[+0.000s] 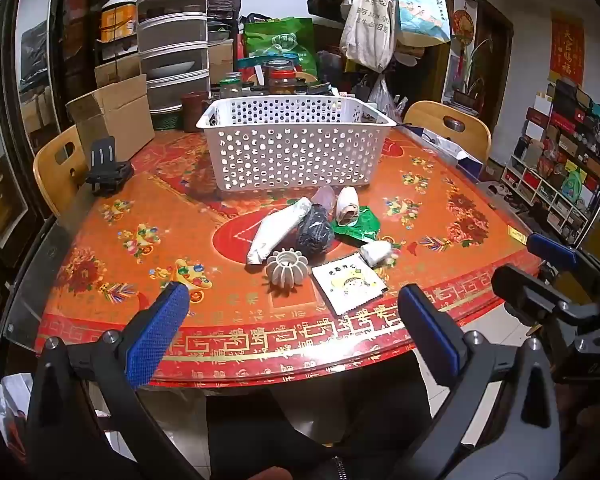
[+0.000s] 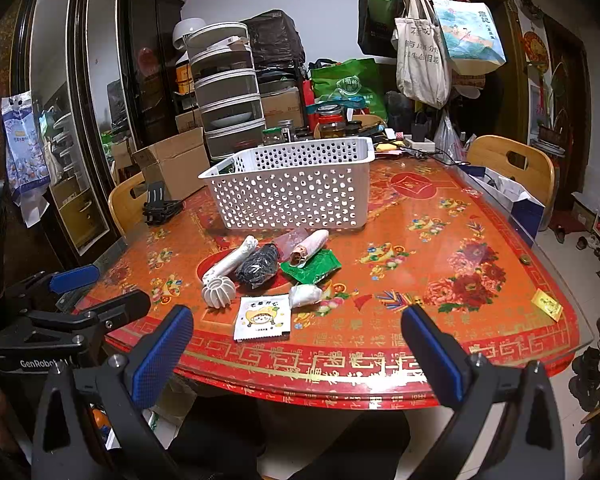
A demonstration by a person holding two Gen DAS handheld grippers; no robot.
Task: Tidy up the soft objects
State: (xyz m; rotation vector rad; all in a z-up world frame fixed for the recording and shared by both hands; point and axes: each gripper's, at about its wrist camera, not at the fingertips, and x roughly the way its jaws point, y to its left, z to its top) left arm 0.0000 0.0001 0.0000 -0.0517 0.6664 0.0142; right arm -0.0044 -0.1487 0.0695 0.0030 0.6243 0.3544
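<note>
A white perforated basket (image 1: 296,148) (image 2: 296,188) stands on the red patterned table (image 1: 440,208) (image 2: 420,240). In front of it lies a cluster of soft things: a long white roll (image 1: 278,230) (image 2: 230,260), a dark bundle (image 1: 314,230) (image 2: 258,266), a white-and-brown roll (image 1: 347,206) (image 2: 310,246), a green packet (image 1: 358,226) (image 2: 312,266), a small white pouch (image 1: 376,252) (image 2: 306,294), a ribbed white ball (image 1: 286,268) (image 2: 219,290) and a flat cartoon sachet (image 1: 348,284) (image 2: 263,318). My left gripper (image 1: 294,312) and right gripper (image 2: 298,334) are open, empty, at the table's near edge.
Cardboard box (image 1: 112,116) (image 2: 176,164) and a black clip stand (image 1: 108,170) (image 2: 160,204) sit at the table's left. Jars (image 1: 280,78), stacked drawers (image 1: 174,36) and bags crowd the back. Wooden chairs (image 1: 448,124) (image 2: 512,168) flank the table. The right gripper shows in the left view (image 1: 560,272).
</note>
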